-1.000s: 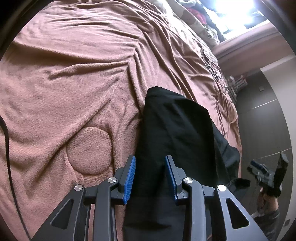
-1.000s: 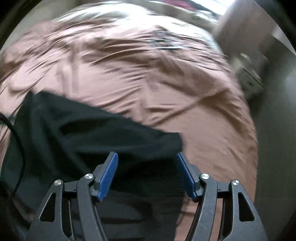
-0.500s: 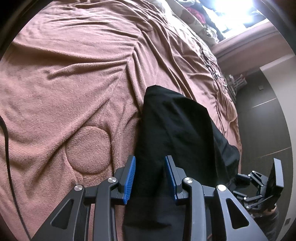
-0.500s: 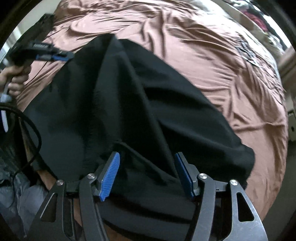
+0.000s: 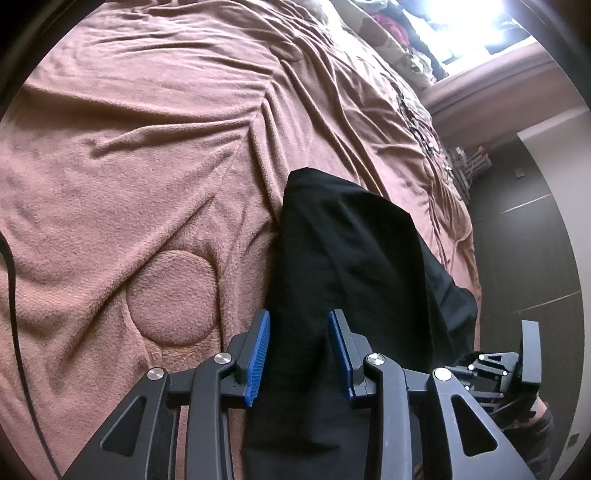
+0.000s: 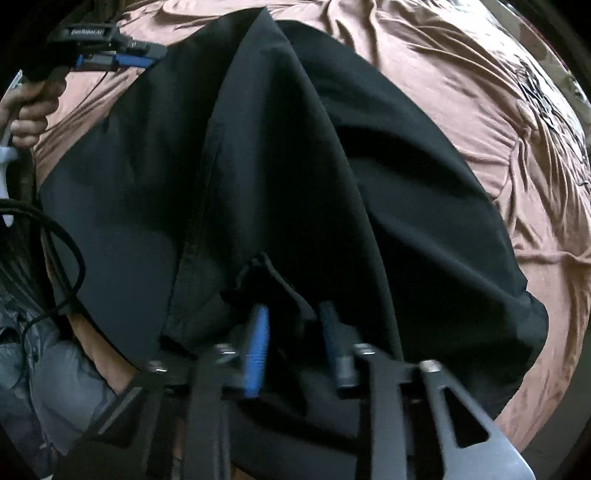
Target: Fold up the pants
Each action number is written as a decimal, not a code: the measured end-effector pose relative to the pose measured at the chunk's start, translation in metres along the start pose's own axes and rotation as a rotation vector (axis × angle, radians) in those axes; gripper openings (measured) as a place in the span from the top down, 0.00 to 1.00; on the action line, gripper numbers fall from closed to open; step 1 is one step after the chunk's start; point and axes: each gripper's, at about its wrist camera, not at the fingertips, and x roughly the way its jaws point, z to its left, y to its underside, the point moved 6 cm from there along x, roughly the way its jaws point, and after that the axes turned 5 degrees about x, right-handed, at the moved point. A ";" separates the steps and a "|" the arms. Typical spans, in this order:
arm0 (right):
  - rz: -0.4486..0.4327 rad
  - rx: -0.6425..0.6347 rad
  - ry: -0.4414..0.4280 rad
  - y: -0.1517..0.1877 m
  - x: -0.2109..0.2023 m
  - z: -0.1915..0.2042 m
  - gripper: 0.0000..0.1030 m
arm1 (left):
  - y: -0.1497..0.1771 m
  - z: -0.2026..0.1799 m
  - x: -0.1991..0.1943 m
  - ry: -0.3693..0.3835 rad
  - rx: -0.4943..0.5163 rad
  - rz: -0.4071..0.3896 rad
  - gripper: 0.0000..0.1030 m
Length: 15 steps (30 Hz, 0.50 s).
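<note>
Black pants lie on a pink-brown blanket on the bed, one end hanging over the near edge. My left gripper has its blue pads a hand's width apart, with the cloth running between them without being pinched. In the right wrist view the pants fill the middle, and my right gripper has its blue pads close together around a raised fold of the black cloth at the near hem. The left gripper also shows in the right wrist view, at the top left.
The blanket spreads wrinkled beyond the pants. A round patch is sewn into it on the left. A black cable hangs at the left. Clothes pile by a bright window far back. Dark floor lies at the right.
My right gripper swung down from over the blanket to the near hem of the pants, and its pads closed in on a fold. My left gripper stayed still.
</note>
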 end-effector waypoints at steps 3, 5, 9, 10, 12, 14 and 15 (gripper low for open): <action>-0.053 0.023 0.010 -0.001 -0.012 -0.006 0.98 | 0.000 0.000 0.000 -0.006 0.002 -0.004 0.66; -0.094 0.059 0.024 -0.001 -0.023 -0.015 0.99 | 0.000 0.000 -0.001 -0.012 0.004 -0.007 0.66; -0.189 0.169 0.070 0.000 -0.047 -0.047 0.99 | -0.001 -0.002 -0.003 -0.021 0.019 -0.012 0.61; -0.210 0.206 0.088 0.001 -0.052 -0.056 0.99 | -0.001 -0.002 -0.002 -0.013 0.014 -0.005 0.55; -0.243 0.270 0.141 0.004 -0.062 -0.075 0.99 | -0.001 -0.003 0.000 -0.025 0.023 0.001 0.51; -0.273 0.337 0.189 0.009 -0.072 -0.093 0.99 | -0.001 -0.006 0.000 -0.050 0.049 -0.005 0.51; -0.290 0.369 0.202 0.012 -0.076 -0.099 0.99 | -0.002 -0.008 -0.001 -0.048 0.057 -0.006 0.50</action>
